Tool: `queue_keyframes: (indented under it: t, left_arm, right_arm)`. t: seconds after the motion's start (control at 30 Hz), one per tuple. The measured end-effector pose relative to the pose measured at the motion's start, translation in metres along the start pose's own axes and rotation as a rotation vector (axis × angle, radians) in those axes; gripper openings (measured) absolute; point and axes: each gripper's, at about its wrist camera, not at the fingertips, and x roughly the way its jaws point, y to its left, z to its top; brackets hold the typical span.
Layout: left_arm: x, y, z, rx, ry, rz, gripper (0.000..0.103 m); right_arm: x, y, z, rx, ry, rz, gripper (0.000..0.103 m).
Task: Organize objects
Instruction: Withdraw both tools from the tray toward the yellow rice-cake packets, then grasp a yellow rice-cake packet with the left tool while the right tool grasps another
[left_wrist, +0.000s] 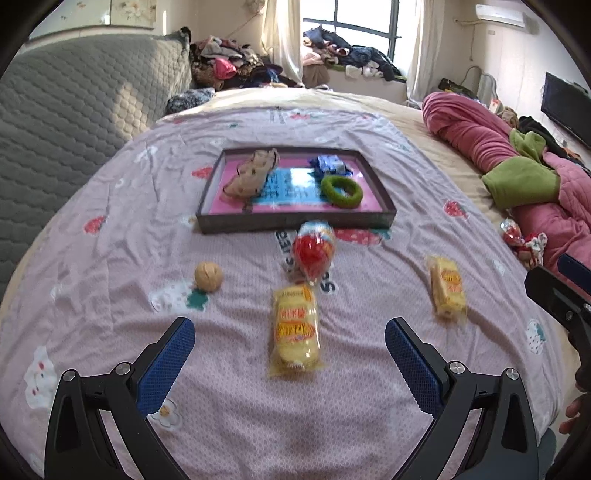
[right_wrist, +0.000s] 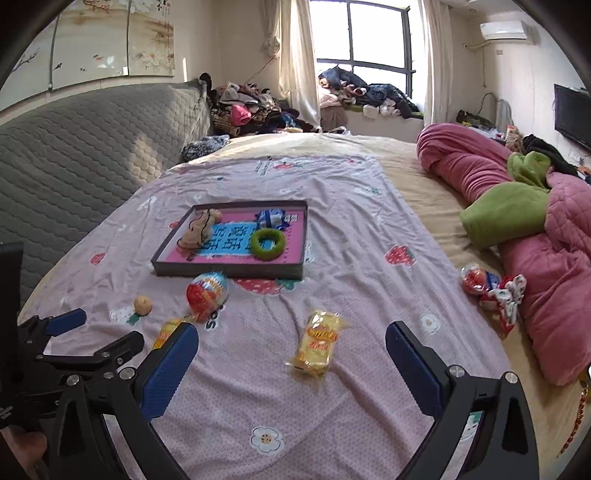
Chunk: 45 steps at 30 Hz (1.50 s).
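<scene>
I'm looking straight down my left gripper (left_wrist: 290, 363) at a yellow snack pack (left_wrist: 296, 329), crinkly clear wrapper with red and orange print, lying lengthwise on the pink sheet (left_wrist: 110, 258) between my wide-open blue pads, which are gripping nothing. A second yellow snack pack (right_wrist: 318, 345) is lying off to the right, sitting ahead of my right gripper (right_wrist: 291, 365), whose fingers are also spread wide and empty. So two yellow packs in all. Just beyond the first pack, one red foil-wrapped egg (left_wrist: 314, 254) is resting near the front wall of the tray (left_wrist: 295, 221), and one tan ball (left_wrist: 208, 277) is sitting to the left, apart from everything. Inside the dark-rimmed tray I'm counting three things: one beige pouch (left_wrist: 251, 173), one blue packet (left_wrist: 330, 165) and one green ring (left_wrist: 341, 192), the ring just beside the packet. Over at the sheet's right edge, a red-and-white wrapped bundle (right_wrist: 491, 291) is lying against the pink quilt (right_wrist: 554, 280).
</scene>
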Motion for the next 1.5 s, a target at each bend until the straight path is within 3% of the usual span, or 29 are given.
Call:
queue_keyframes:
  t: [0.53,1.5]
  left_arm:
    - [0.035,0.0,-0.017,-0.005,0.056,-0.002,0.103]
    - [0.083,-0.004,-0.01,-0.021,0.106,0.009,0.103]
  right_arm:
    - [0.037,-0.003,-0.023,-0.001,0.076,-0.018,0.102]
    - [0.097,-0.015,-0.028,0.015,0.158,-0.037,0.102]
